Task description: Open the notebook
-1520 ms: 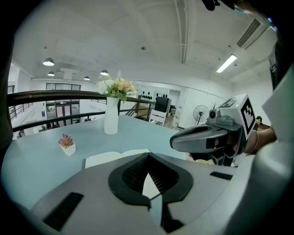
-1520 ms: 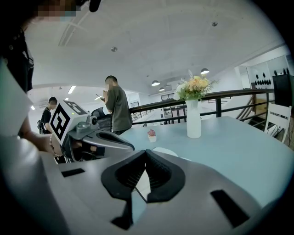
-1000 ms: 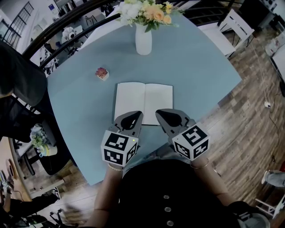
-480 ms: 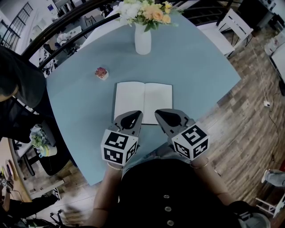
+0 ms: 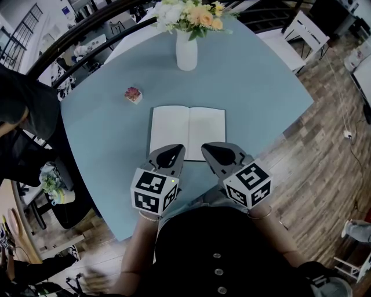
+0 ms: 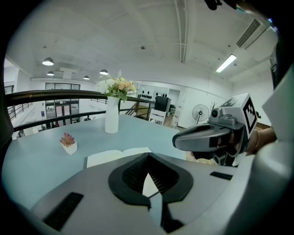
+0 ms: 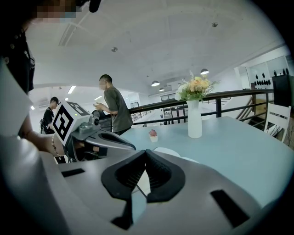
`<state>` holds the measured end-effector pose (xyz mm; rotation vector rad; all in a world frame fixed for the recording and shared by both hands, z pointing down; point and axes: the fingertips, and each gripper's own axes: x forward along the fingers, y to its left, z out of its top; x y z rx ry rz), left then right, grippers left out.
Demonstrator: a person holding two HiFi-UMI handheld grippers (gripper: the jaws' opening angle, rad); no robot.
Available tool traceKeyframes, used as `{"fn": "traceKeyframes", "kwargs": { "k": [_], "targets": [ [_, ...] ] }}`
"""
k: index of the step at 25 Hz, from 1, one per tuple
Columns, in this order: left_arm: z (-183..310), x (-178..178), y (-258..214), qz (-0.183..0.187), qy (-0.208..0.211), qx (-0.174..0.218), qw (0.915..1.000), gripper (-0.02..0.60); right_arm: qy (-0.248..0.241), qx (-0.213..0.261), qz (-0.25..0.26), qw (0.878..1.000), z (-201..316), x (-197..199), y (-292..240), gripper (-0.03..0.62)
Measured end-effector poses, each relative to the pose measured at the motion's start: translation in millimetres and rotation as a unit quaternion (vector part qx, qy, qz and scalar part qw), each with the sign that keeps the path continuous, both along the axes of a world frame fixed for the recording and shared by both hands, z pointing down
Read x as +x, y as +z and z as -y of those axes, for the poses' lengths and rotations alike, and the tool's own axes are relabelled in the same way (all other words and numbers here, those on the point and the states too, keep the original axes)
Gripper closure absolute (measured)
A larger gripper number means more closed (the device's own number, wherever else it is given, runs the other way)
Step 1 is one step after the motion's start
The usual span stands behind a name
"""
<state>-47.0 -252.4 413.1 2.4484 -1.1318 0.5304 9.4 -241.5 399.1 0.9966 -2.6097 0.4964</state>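
One pale blue table (image 5: 249,98) with rounded corners, bearing everything else.

Next in size, the notebook (image 5: 186,132): lies flat at the table's middle, already open, two blank white pages facing up, spine running away from the person.

Beyond the notebook, well apart from it, a tall white vase (image 5: 186,52): stands upright and holds a full bunch of flowers (image 5: 188,14), white, peach and yellow with green leaves, spreading wide above its neck.

At the near side, two grey grippers, each with a marker cube at the back. Left gripper (image 5: 172,155): jaws closed together at the tips, nothing between them, tips over the near edge of the left page. Right gripper (image 5: 217,152): jaws likewise closed, empty, tips over the near edge of the right page. Cannot tell whether either touches the paper.

Smallest, a little white pot (image 5: 133,94): sits left of the notebook's far corner, apart from it, and holds a small pink-tipped plant.
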Motion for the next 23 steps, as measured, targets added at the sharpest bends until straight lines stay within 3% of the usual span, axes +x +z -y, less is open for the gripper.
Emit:
{"fn": "traceKeyframes", "kwargs": {
  "k": [23],
  "targets": [
    [-11,-1,3,-0.012,-0.006,-0.005,0.9999,0.565,0.002,-0.008,0.005,1.0,-11,-1,4,0.592]
  ]
}}
